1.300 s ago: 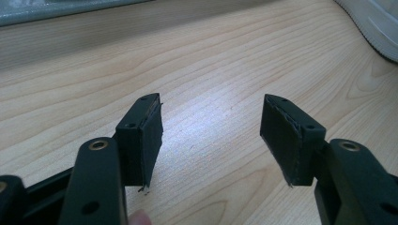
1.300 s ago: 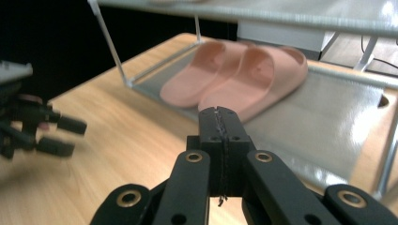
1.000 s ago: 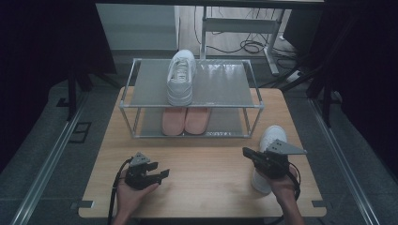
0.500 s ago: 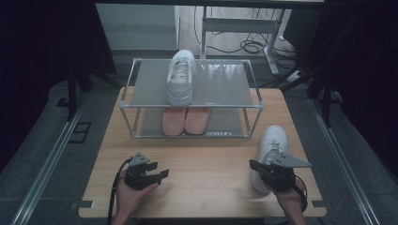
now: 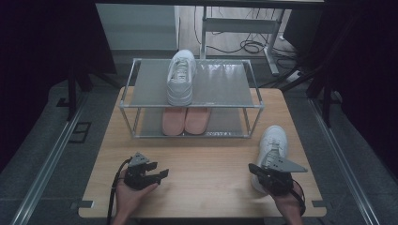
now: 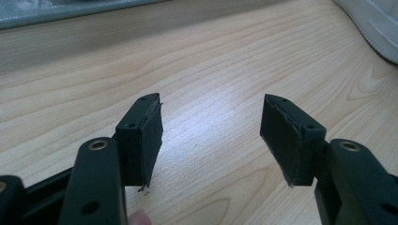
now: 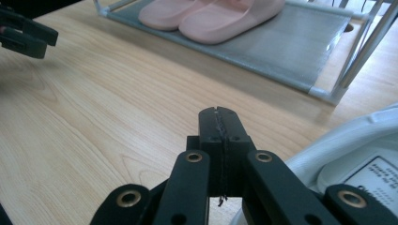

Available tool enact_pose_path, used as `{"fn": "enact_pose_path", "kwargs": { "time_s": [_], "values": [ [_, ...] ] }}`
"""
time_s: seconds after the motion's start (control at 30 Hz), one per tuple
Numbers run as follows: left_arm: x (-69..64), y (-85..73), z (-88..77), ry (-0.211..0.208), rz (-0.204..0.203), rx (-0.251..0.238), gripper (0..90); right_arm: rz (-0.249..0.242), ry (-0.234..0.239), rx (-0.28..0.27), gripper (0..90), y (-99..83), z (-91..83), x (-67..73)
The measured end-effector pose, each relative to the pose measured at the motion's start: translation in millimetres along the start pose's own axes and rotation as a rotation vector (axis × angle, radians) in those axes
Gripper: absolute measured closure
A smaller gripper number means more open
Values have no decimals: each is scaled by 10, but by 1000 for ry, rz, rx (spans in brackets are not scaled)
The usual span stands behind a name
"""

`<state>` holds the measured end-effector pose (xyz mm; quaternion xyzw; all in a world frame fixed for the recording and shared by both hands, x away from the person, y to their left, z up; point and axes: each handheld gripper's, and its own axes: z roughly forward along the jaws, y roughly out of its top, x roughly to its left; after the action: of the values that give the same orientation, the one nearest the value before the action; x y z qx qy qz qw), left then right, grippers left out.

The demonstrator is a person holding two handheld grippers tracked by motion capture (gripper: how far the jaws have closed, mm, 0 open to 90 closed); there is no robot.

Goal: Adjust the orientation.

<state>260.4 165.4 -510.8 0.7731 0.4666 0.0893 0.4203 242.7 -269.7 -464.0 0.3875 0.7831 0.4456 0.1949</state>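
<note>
Lowered since the earlier frame, the right gripper hangs over the white sneaker on the wooden table, its flat black jaws clenched on nothing. Well apart, the left gripper rests with jaws released, beside the metal shoe rack.

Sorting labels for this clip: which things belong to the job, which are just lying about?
In the job: white sneaker on the table; right gripper, jaws shut beside it; shoe rack; matching sneaker on top.
Lying about: pink slippers; floor cables.
</note>
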Motion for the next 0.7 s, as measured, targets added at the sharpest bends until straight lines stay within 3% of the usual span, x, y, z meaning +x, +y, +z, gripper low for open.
{"fn": "enact_pose_path", "kwargs": {
  "time_s": [0.17,0.5,0.7],
  "values": [
    [-12,-1,8,-2,5,6,397,-9,-23,29,900,-24,73,45],
    [-23,-1,22,-6,7,12,396,-42,-124,89,900,-64,115,72],
    [-6,-4,12,-6,1,8,395,-69,-160,127,900,-63,134,126]
  ]
}}
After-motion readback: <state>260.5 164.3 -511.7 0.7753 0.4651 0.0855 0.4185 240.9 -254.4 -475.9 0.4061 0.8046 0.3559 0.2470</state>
